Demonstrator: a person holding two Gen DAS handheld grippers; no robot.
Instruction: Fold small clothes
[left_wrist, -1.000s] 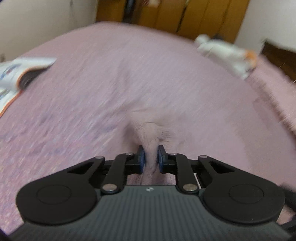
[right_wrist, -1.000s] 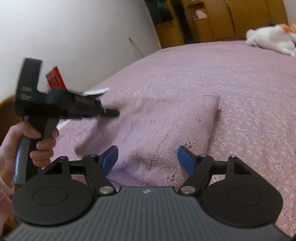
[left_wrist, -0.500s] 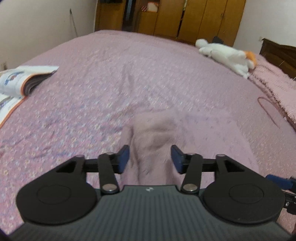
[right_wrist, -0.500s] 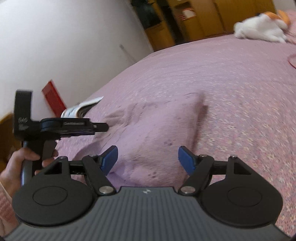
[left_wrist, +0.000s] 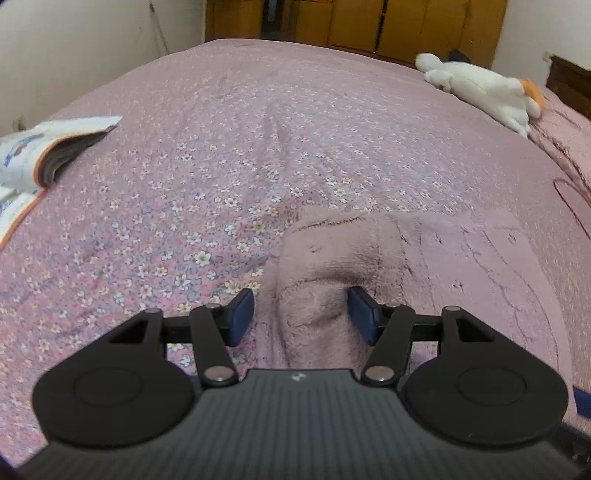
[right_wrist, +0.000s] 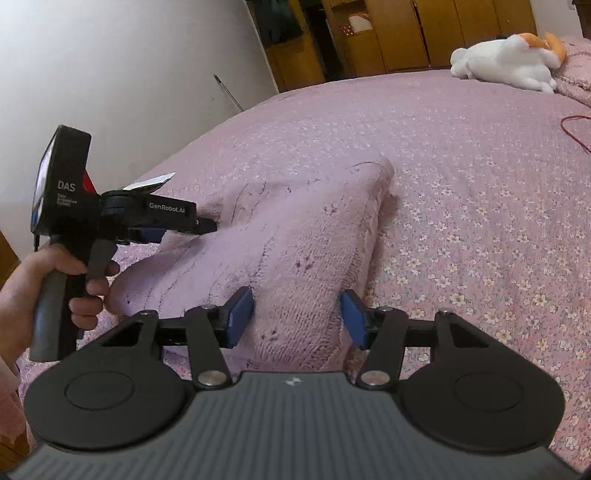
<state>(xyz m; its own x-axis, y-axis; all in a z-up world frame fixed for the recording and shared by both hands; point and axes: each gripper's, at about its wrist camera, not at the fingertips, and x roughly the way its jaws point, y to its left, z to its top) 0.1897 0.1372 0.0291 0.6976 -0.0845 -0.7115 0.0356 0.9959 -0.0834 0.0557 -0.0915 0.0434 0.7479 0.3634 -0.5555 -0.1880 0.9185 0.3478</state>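
Bed (left_wrist: 295, 122): floral pink cover, spreading ahead of both your grippers. Garment (right_wrist: 295, 236): pink knit, lying on the cover, directly ahead of and between both sets of fingers. Your left gripper (left_wrist: 301, 314): fingers spread wide, a raised fold of the knit rising between the blue pads, neither pad pinching it. Your right gripper (right_wrist: 297, 317): likewise spread, straddling a ridge of the same knit. Plush toy (left_wrist: 484, 88): white and orange, far ahead to the right. Open booklet (left_wrist: 44, 155): well off to the left gripper's left.
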